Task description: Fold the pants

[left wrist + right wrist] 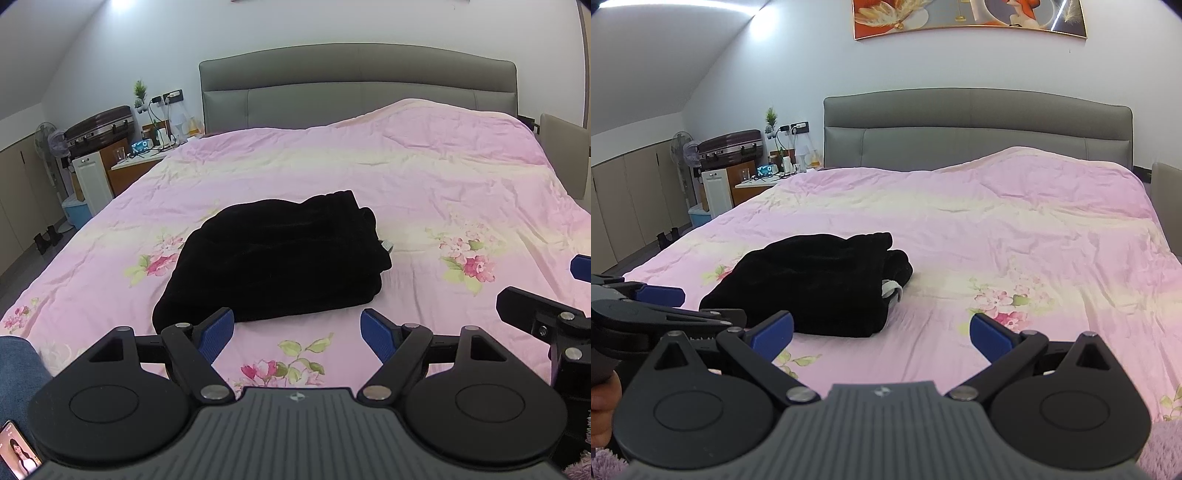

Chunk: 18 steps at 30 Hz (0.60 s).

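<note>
Far left by the bed: nightstand w/ clutter, suitcase, fan, blue bin. Nothing btwn grippers & pants. Black pants, folded in a bundle, lie mid-bed, just beyond left gripper, far-left of right gripper. Both spread wide, holding nothing.

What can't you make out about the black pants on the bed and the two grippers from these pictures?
- Black pants: so dark in both views that the fold layers and leg ends cannot be told.
- Pale tag at the pile's right edge: too small to identify.
- Underside of the pants: hidden against the pink bedspread.
- Right gripper: in the left wrist view, cut off by the right edge.
- Left gripper: open, holding nothing.
</note>
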### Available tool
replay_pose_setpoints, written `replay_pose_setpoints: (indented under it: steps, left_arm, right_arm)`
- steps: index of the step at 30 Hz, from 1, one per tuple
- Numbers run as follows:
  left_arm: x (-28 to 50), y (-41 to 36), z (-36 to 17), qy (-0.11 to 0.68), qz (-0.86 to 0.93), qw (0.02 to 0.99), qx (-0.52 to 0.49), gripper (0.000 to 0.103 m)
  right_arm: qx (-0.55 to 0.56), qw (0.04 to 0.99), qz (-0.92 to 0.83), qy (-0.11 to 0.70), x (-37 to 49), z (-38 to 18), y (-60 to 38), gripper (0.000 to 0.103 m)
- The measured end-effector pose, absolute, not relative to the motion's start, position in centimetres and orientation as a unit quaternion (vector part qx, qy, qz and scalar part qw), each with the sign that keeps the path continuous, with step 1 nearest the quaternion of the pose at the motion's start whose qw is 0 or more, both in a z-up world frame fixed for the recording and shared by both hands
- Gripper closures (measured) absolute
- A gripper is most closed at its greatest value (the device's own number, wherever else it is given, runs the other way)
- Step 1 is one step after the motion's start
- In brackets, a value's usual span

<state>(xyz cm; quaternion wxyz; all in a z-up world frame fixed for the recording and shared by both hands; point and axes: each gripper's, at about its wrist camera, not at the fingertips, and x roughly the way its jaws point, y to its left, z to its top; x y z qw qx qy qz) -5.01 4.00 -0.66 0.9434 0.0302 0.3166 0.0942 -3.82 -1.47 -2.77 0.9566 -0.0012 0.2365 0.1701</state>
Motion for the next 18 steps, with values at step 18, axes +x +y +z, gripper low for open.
replay_pose_setpoints:
  steps: [18]
  left_arm:
    - [-5.24,3.52,0.08,0.311,0.095,0.945,0.031,0.012]
  right_arm:
    - [0.001,0.96,0.171,0.222,-4.07,-2.62,-1.88,0.005]
